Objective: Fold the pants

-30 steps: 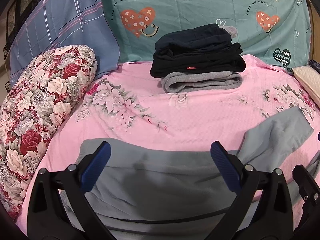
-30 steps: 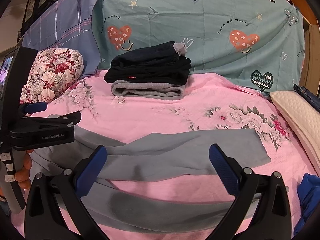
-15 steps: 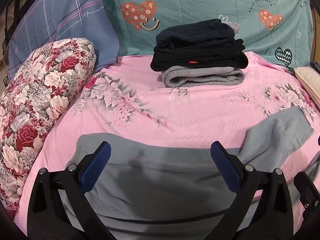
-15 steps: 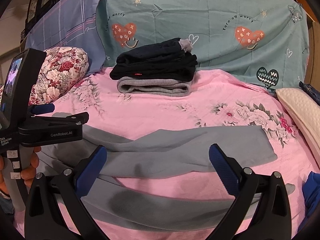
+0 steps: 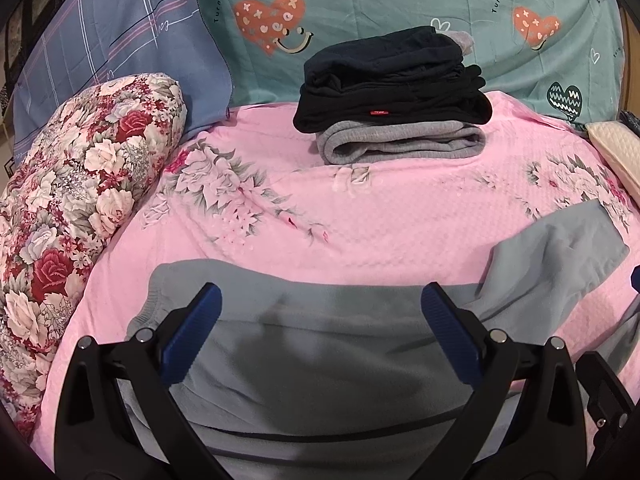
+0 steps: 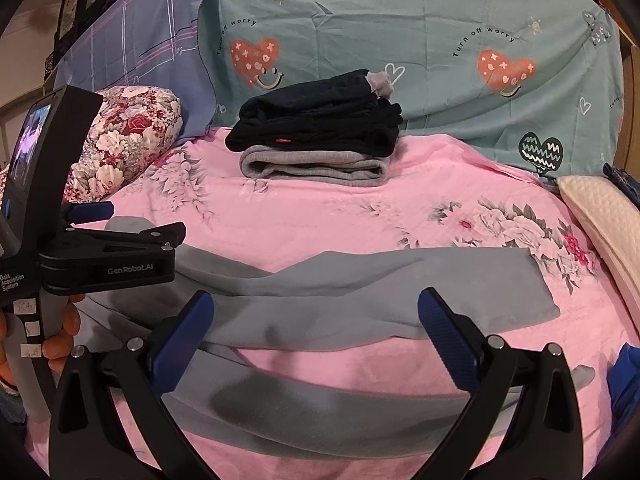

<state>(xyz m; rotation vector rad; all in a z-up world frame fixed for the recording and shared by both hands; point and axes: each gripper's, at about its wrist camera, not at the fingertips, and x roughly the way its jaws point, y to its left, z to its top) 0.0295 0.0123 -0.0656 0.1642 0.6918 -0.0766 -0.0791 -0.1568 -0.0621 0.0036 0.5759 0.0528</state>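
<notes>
Both hand-held grippers spread wide, gripping nothing, over grey pants on the bed.

Left hand-held gripper (image 5: pixel 320 320): fingers apart, waistband end of the grey pants (image 5: pixel 320 360) directly under and ahead of its tips; one leg runs off to its right. Right hand-held gripper (image 6: pixel 316 320): fingers apart over the two legs, which lie splayed, upper leg reaching ahead-right, lower leg passing beneath the tips. A hand (image 6: pixel 60 336) holds the left unit, seen at the right gripper's left. Far ahead of both: stack of folded clothes (image 6: pixel 316 136), black on grey, on the pink bed sheet (image 6: pixel 320 216). Floral bolster (image 5: pixel 68 200) to the far left.
</notes>
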